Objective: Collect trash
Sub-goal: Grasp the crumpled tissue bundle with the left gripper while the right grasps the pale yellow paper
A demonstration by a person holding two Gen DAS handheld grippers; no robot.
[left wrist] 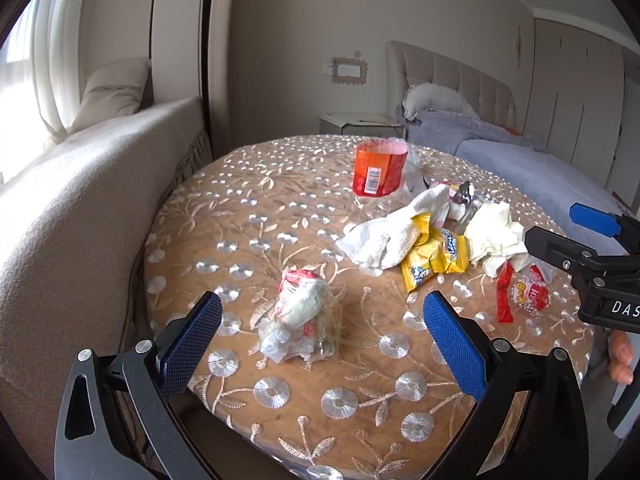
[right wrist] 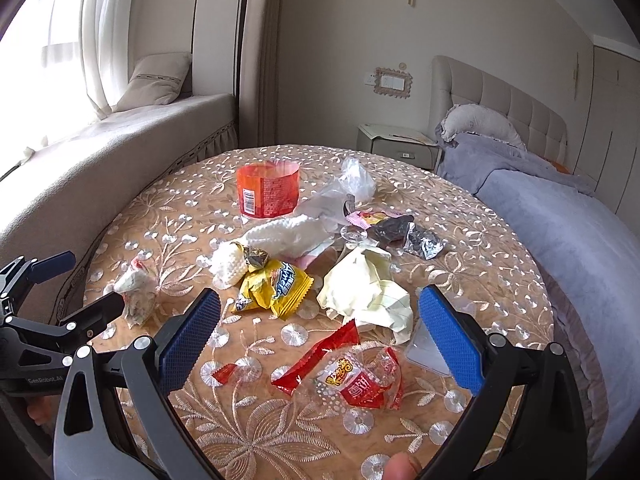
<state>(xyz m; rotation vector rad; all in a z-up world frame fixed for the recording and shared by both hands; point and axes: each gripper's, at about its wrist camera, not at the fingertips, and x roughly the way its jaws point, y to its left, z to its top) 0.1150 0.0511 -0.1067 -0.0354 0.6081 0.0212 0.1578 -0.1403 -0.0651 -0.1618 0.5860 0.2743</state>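
Note:
Trash lies scattered on a round table (left wrist: 248,248) with an embroidered cloth. My left gripper (left wrist: 322,334) stands open around a crumpled clear-and-white wrapper (left wrist: 300,316), its fingers on either side and apart from it. My right gripper (right wrist: 320,334) is open above a red and clear snack wrapper (right wrist: 352,376). Further in lie a yellow snack bag (right wrist: 276,286), crumpled cream paper (right wrist: 368,292), white tissue (right wrist: 280,236), a silver foil piece (right wrist: 424,242) and an orange label sleeve (right wrist: 268,190). The right gripper (left wrist: 568,236) shows at the right edge of the left wrist view.
A beige window bench (left wrist: 80,208) with a cushion (right wrist: 156,80) runs along the left. A bed with a grey-blue blanket (right wrist: 560,232) borders the table on the right. A nightstand (right wrist: 396,144) stands behind. A fingertip (right wrist: 400,468) shows at the bottom edge.

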